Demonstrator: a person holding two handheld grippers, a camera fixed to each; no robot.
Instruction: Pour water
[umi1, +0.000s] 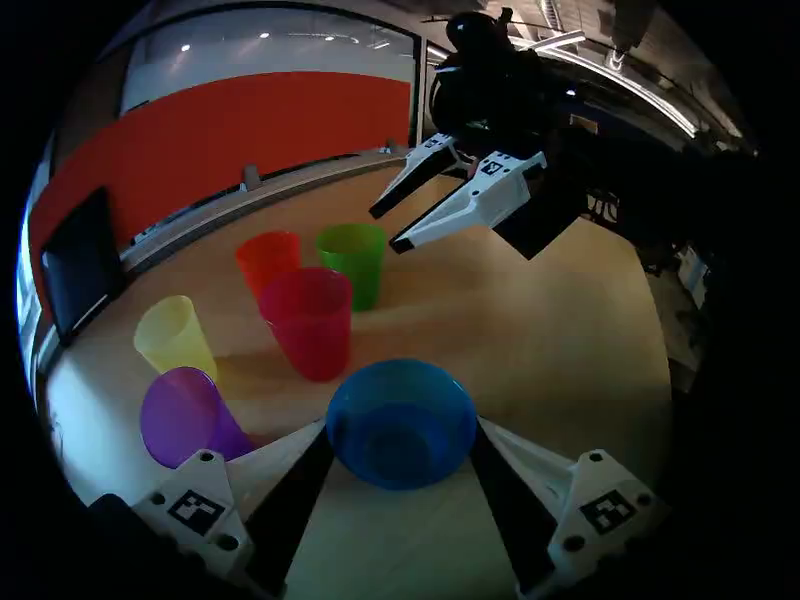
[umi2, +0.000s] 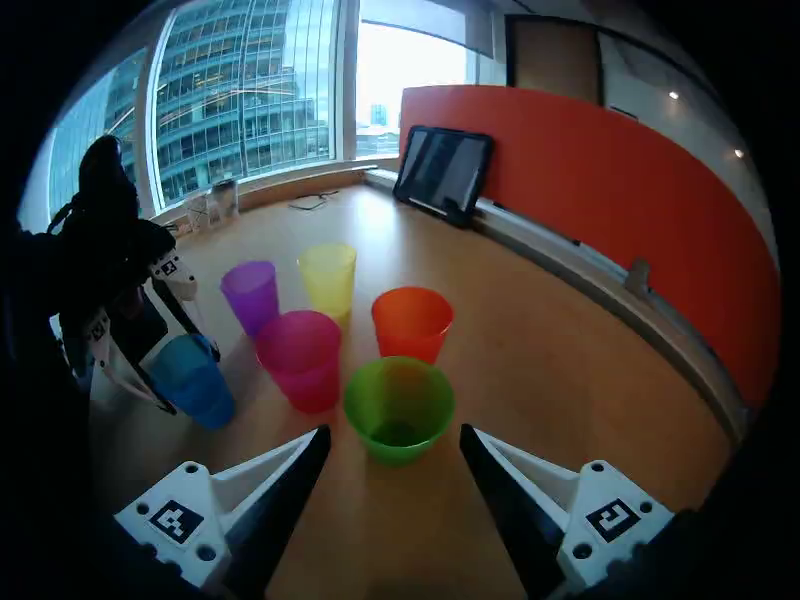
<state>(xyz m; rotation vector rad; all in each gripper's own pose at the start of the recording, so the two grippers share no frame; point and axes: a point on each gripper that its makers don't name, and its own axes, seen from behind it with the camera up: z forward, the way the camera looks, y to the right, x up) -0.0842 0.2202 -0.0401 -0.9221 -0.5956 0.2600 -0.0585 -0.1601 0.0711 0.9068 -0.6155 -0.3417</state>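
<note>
Blue cup (umi1: 400, 400) is sitting between the two fingers of the left gripper (umi1: 400, 440), mouth facing the camera. Both fingers are pressing on its sides, so the tongs are pinching the cup. Whether its base is touching the wooden table (umi2: 560, 380) cannot be told. In the right gripper view this cup is showing at the near left of the cluster, just beside the pink cup (umi2: 300, 355).

Right gripper (umi2: 395, 432) is holding its fingers spread wide, gripping nothing. The green cup (umi2: 398, 405) is standing upright just ahead of the gap, apart from both fingers. In the left gripper view this gripper is hovering above the table beyond the green cup, tips pointing down toward it.

Other cups are standing upright close together:
- orange cup (umi2: 411, 322) just behind the green one
- yellow cup (umi2: 327, 275) and purple cup (umi2: 250, 292) in the back row

A dark tablet (umi2: 443, 170) is leaning against the orange wall (umi2: 620, 180) at the far edge of the table.
</note>
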